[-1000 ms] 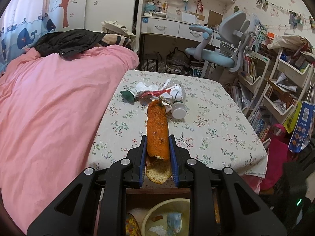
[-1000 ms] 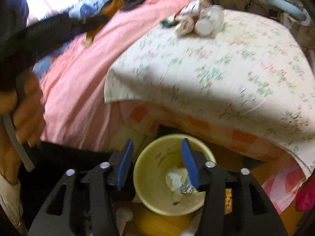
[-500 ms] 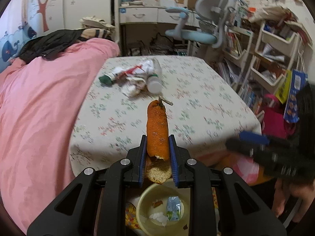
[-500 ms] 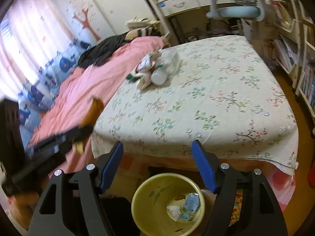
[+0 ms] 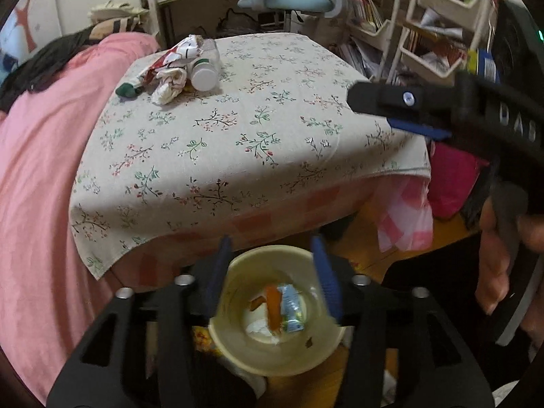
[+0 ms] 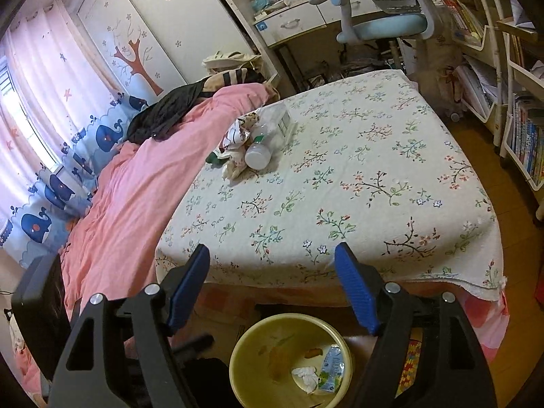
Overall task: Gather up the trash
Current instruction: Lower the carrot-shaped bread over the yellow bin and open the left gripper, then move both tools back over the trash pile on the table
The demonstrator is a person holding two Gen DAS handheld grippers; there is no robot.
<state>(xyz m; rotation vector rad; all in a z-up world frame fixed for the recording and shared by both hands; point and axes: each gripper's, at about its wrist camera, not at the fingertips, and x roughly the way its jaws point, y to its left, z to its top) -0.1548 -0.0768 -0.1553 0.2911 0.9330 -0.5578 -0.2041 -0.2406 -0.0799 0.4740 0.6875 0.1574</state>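
My left gripper (image 5: 270, 272) is open and empty right above the yellow bin (image 5: 238, 353) on the floor. An orange breaded stick (image 5: 272, 309) lies in the bin with a small carton (image 5: 290, 307) and a tissue. My right gripper (image 6: 272, 282) is open and empty, above the bin (image 6: 244, 367) at the table's front edge; it also shows at the right of the left wrist view (image 5: 401, 115). A heap of trash lies at the table's far left: a clear bottle (image 5: 205, 64), wrappers (image 5: 170, 64) and crumpled paper (image 6: 234, 166).
The low table with a floral cloth (image 6: 357, 187) stands between a pink bed cover (image 6: 136, 187) on the left and shelves of books (image 6: 523, 136) on the right. A blue desk chair (image 6: 384, 23) stands behind it. A pink bag (image 5: 448, 176) sits on the floor.
My left gripper has opened and tipped down over the bin. The orange stick has dropped from it into the bin. My right gripper has risen a little and stays open.
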